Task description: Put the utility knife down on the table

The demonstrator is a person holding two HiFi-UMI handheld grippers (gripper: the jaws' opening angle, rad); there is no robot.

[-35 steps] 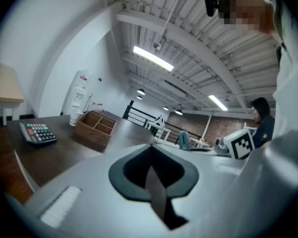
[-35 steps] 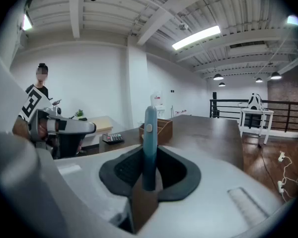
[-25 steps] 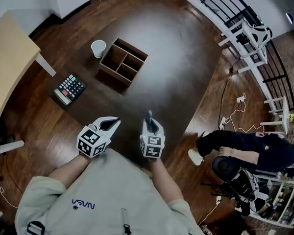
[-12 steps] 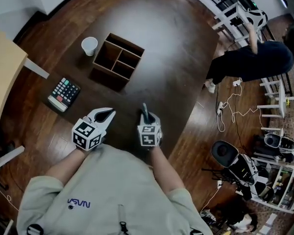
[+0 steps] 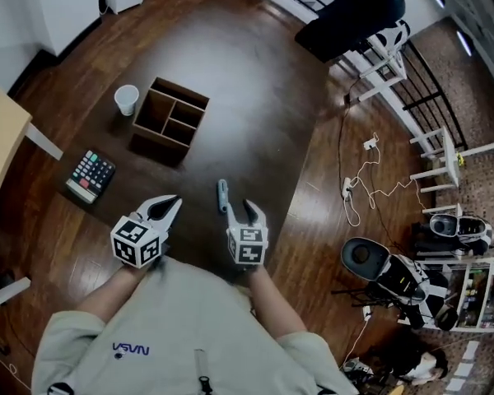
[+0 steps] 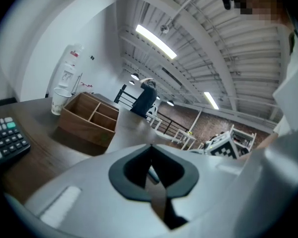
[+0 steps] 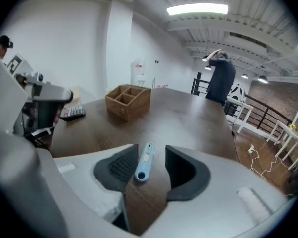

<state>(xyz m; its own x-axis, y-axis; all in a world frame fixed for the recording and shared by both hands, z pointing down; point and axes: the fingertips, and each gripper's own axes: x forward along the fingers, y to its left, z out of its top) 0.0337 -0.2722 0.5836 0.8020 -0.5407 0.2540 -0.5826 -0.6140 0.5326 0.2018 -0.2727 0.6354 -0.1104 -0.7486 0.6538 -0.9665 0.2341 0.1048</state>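
Right gripper view: the utility knife (image 7: 144, 161) is seen lying flat on the table (image 7: 188, 118) between the opening jaws of the right gripper (image 7: 151, 150), pressed by neither jaw. The left gripper (image 6: 150, 152) is clenched on nothing. The put-down is judged complete; only a clear withdrawal is called for.

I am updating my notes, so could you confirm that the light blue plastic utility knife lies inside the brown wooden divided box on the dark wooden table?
No: the light blue plastic utility knife lies on the bare dark wooden table, apart from the brown wooden divided box, as the head view shows.
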